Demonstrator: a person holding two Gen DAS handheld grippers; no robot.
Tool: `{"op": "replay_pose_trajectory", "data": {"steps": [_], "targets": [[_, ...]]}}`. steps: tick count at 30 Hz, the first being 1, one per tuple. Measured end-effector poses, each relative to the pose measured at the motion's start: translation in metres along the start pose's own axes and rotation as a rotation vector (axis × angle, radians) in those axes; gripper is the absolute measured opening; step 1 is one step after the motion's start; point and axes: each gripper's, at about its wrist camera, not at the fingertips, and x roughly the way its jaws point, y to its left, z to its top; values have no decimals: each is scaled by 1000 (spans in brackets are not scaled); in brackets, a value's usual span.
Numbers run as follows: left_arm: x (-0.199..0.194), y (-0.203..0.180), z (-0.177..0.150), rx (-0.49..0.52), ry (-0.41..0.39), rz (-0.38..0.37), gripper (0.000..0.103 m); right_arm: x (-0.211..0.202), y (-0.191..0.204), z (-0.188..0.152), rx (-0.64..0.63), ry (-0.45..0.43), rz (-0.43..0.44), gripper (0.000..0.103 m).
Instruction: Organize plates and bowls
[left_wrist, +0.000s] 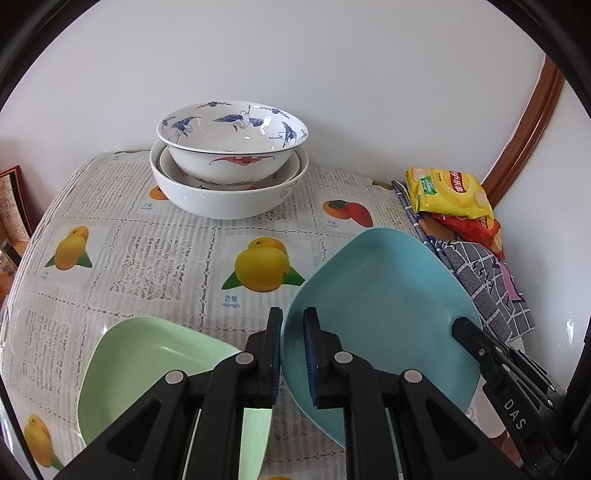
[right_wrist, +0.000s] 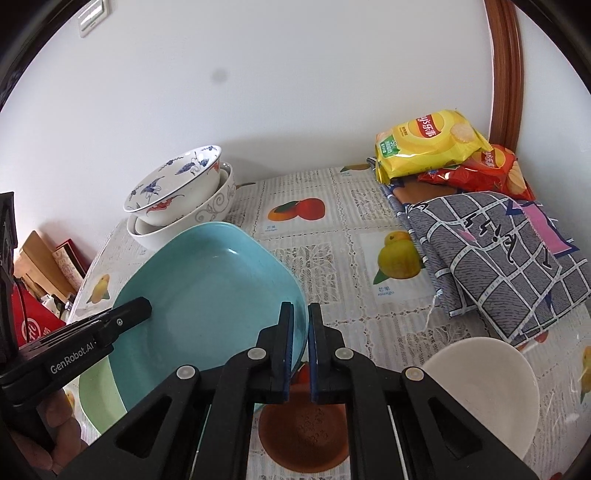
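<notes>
While both tongs clamp it, the blue plate (left_wrist: 380, 295) hangs tilted above the worktop (left_wrist: 166, 251): the left tongs (left_wrist: 293, 354) grip its left rim, the right tongs (right_wrist: 301, 350) its right rim. Below, at near left, lies the green plate (left_wrist: 140, 362). Far back by the wall sit the stacked bowls (left_wrist: 229, 162); a cream bowl (right_wrist: 487, 384) lies at near right.

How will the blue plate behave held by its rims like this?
The blue plate looks like stiff, light plastic, so it probably won't flex. Its smooth rim could slip. Left gripper and right gripper pinch opposite edges, so uneven lifting may tilt it.
</notes>
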Motion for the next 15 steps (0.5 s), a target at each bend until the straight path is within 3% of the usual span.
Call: {"op": "replay_pose_trajectory", "data": {"steps": [15], "targets": [[-65,-32,-29,27,-63,-35,12,-84,-15,-23,17,-86,-17,7]]}}
